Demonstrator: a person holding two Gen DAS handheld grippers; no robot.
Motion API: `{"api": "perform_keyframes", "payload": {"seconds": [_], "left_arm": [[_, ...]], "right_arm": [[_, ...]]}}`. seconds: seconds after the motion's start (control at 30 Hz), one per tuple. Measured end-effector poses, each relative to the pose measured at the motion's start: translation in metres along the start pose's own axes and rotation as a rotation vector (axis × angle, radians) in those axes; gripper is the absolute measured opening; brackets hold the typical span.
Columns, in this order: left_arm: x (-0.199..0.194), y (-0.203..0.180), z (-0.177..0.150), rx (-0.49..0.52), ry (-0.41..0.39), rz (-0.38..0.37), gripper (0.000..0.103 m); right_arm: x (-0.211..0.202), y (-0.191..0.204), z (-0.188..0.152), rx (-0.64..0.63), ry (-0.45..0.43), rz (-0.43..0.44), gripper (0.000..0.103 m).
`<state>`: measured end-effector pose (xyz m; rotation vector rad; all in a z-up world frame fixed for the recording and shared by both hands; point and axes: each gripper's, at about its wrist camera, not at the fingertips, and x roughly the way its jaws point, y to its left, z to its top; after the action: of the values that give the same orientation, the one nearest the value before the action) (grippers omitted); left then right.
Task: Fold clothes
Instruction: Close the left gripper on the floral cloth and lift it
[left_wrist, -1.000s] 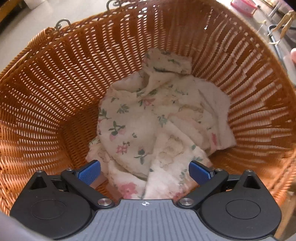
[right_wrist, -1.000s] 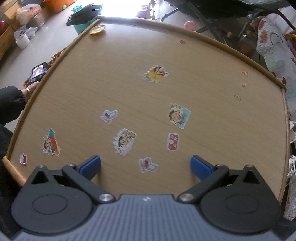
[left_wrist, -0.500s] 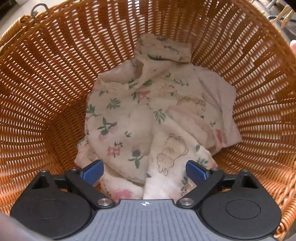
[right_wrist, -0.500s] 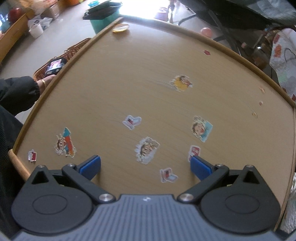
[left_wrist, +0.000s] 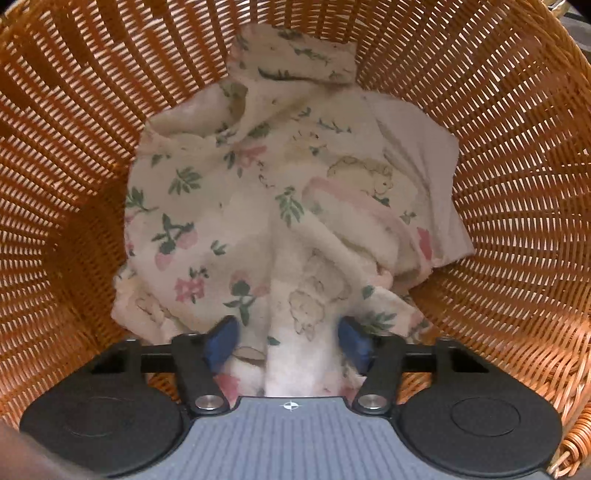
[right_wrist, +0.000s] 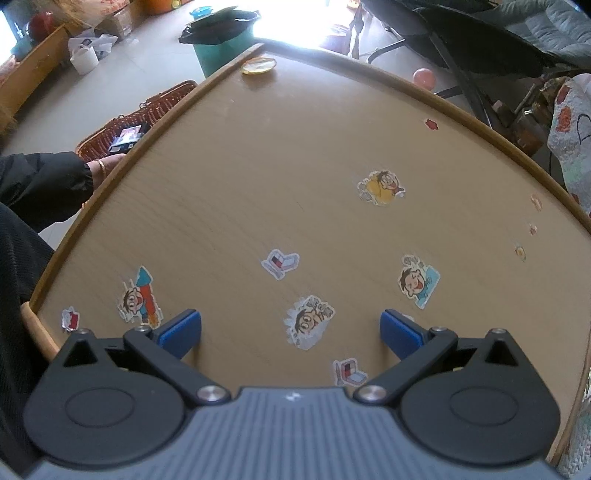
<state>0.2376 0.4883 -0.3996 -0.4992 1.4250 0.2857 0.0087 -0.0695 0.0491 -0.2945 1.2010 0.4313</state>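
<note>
Left gripper (left_wrist: 290, 341) points down into the basket (left_wrist: 517, 184), jaws closing, blue fingers (left_wrist: 221, 343) either side of a raised ridge of the cloth (left_wrist: 258, 206). The ridge sits between the fingers, running up toward the camera; fabric bulges around both pads, but can't tell whether they press it yet. Rest of cloth is crumpled on the basket floor ahead of the fingers: cream fabric, pink flowers, green leaves, small animal prints, one corner riding up the far wicker wall. Wicker walls surround it on all sides. Right gripper (right_wrist: 290, 332) hangs over the counter (right_wrist: 258, 166), fingers (right_wrist: 181, 328) spread wide, nothing between them, only bare wood below. Just ahead, between the fingers: a cartoon-face sticker (right_wrist: 308, 321); a small laptop sticker (right_wrist: 349, 372) near the right finger, a rocket sticker (right_wrist: 140, 299) just beyond the left one. More stickers farther out. Yellow dish (right_wrist: 258, 65) at the far counter edge. Off the counter's left edge: a dark sleeve (right_wrist: 44, 184), a wrist with a bangle, and the same basket (right_wrist: 147, 114) on the floor.
</note>
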Motion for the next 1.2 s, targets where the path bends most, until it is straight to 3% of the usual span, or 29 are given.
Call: {"api": "perform_keyframes", "payload": {"seconds": [0.07,0.17,0.23,0.6,1.2], "left_arm": [[-0.001,0.001,-0.002,-0.003,0.001,-0.022,0.027],[-0.005,-0.001,-0.004,0.020,-0.016,-0.027,0.011],[-0.010,-0.002,-0.006,0.033,-0.045,-0.017,0.007],[-0.063,0.001,0.000,-0.010,-0.163,0.002,0.004],[-0.222,-0.017,-0.015,-0.091,-0.281,0.024,0.003]], "right_arm": [[0.000,0.000,0.000,0.002,-0.005,0.000,0.103],[0.002,0.001,0.002,0.005,-0.012,-0.002,0.103],[0.003,0.000,0.004,0.007,-0.013,-0.003,0.103],[0.006,0.000,0.003,0.024,-0.010,-0.011,0.103],[0.004,-0.014,-0.007,0.030,-0.008,-0.012,0.103]]}}
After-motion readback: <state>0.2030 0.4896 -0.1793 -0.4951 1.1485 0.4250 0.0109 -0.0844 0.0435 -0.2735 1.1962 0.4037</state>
